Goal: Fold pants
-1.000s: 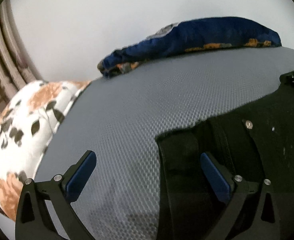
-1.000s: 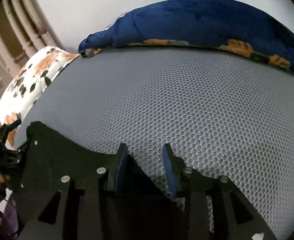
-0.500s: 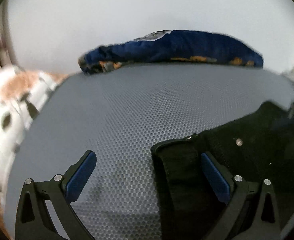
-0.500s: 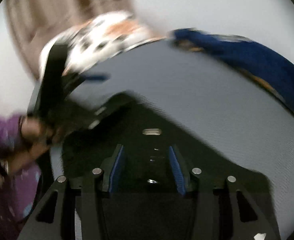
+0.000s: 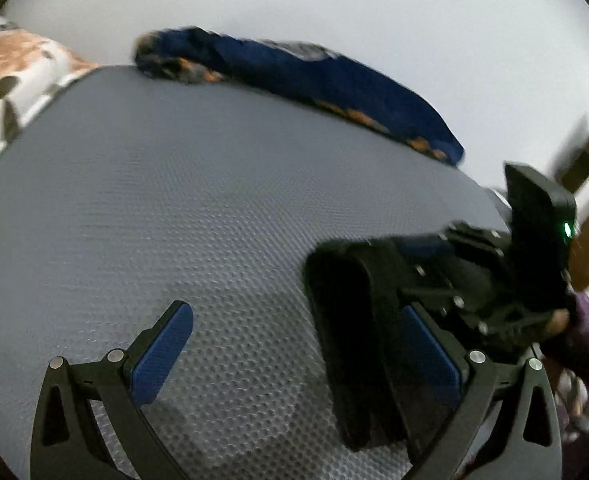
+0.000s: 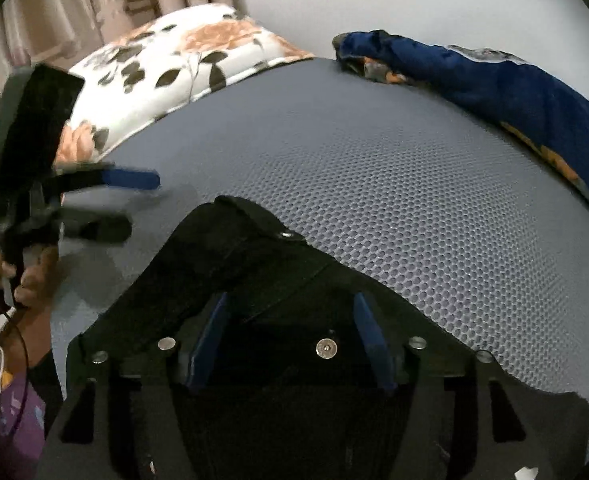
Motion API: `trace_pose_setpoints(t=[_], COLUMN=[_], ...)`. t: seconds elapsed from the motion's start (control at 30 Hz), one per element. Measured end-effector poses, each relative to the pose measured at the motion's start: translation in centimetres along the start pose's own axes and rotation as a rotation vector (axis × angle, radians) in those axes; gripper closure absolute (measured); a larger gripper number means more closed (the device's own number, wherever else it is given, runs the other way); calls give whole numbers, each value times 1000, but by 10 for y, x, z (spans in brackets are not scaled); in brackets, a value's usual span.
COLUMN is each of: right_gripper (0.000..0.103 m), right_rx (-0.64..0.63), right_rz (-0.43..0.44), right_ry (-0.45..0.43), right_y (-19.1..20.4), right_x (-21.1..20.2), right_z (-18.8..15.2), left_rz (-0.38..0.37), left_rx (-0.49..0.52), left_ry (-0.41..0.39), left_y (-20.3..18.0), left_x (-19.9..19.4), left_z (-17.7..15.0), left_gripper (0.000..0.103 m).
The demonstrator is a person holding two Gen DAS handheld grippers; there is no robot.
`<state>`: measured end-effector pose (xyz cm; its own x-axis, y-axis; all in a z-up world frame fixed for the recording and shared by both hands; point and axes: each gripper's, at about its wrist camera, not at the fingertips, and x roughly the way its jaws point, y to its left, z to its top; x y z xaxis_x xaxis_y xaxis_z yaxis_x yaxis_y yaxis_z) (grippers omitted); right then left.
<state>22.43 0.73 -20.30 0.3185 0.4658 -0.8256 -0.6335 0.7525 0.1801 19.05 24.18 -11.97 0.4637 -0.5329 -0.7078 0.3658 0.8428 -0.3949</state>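
Grippers angled down: left gripper (image 5: 294, 352) wide open; right gripper (image 6: 290, 340) just opening over black pants (image 6: 214, 272).

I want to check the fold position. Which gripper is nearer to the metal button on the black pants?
Right. The right gripper hangs over the black pants, the metal button between its open jaws, which have just been opening. The left gripper is off the pants' edge, over the grey mat.

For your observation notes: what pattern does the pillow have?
White pillow with orange flowers and dark leaves, clearest in the right wrist view.
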Motion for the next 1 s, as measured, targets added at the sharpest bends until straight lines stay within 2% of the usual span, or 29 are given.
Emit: trace_pose_setpoints(t=[0.13,0.27,0.33,0.43,0.47,0.5,0.53,0.6,0.7,0.73,0.8,1.0], right_gripper=[46,53,55,56,56,56,56,56,56,56,56,55], right_rx=[146,242,264,282,280,279,281,287,304,307,311,338], right_rz=[89,168,189,202,200,198,200,206,220,223,225,230], right_ry=[-40,-56,-62,-70,-71,-73,-75,-78,-85,-87,-91,-100], right_y=[-26,-43,-46,-47,-46,-45,-45,-46,-49,-50,-50,-54], right_x=[3,5,5,6,6,5,5,5,4,4,3,1], right_z=[-2,-2,-4,-5,-5,-6,-7,-7,-10,-10,-11,-14], left_rz=[-102,-181,-217,-325,-332,-343,-354,-328,-243,-225,-242,-160], left_rx=[108,164,163,91,82,76,79,104,145,160,163,242], left_ry=[86,107,135,198,201,192,178,180,272,271,260,240], left_y=[-22,-40,-44,-43,-43,-44,-47,-52,-58,-60,-67,-87], left_x=[17,22,30,48,50,49,46,44,61,61,56,49], left_z=[1,6,13,25,28,31,34,35,27,25,25,28], left_gripper=[0,0,0,2,3,8,17,24,62,64,80,83])
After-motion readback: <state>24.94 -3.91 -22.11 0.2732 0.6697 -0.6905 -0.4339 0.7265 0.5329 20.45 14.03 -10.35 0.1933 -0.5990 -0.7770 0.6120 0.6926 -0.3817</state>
